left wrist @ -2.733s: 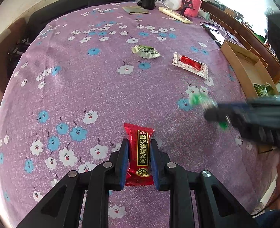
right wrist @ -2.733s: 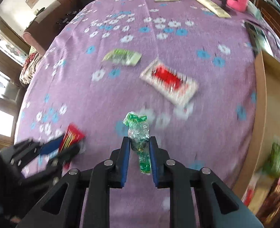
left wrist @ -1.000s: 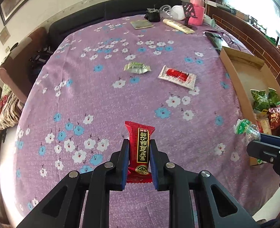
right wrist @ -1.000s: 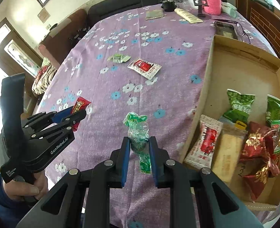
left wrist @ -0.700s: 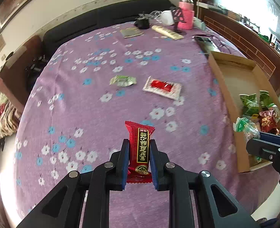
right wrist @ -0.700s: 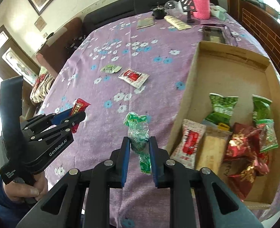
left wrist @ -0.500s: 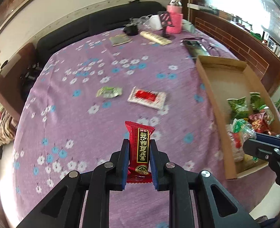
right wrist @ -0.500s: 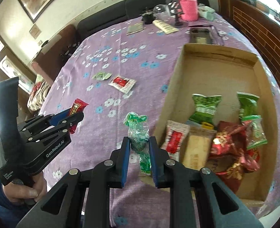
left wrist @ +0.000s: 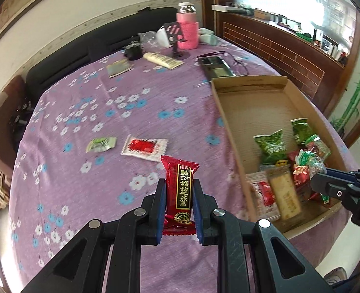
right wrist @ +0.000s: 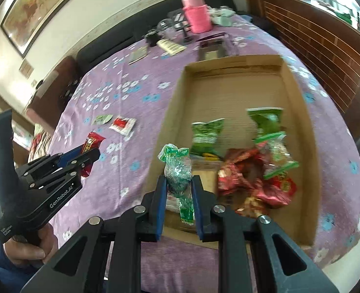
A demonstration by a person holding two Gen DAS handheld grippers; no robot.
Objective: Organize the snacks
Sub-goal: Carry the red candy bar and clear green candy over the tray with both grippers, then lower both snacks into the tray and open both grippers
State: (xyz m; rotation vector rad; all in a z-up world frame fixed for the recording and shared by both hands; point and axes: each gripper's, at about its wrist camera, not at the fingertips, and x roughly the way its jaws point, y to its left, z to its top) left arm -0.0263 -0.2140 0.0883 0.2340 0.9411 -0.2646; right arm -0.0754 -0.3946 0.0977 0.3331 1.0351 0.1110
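Covering the table, a purple flowered cloth (left wrist: 155, 92) meets a black sofa (left wrist: 102, 41).

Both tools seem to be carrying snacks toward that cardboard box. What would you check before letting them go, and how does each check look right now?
1. Left tool clamped on the red snack bar: ok.
2. Right tool clamped on the green wrapped candy: ok.
3. Candy above the cardboard box: ok, it hangs over the near left edge.
4. Red bar above the box: not ok, purple tablecloth lies beyond it.
5. Free space in the box: ok, the far half is bare.
6. Snacks left on the cloth: not ok, the green packet and white-and-red packet remain.
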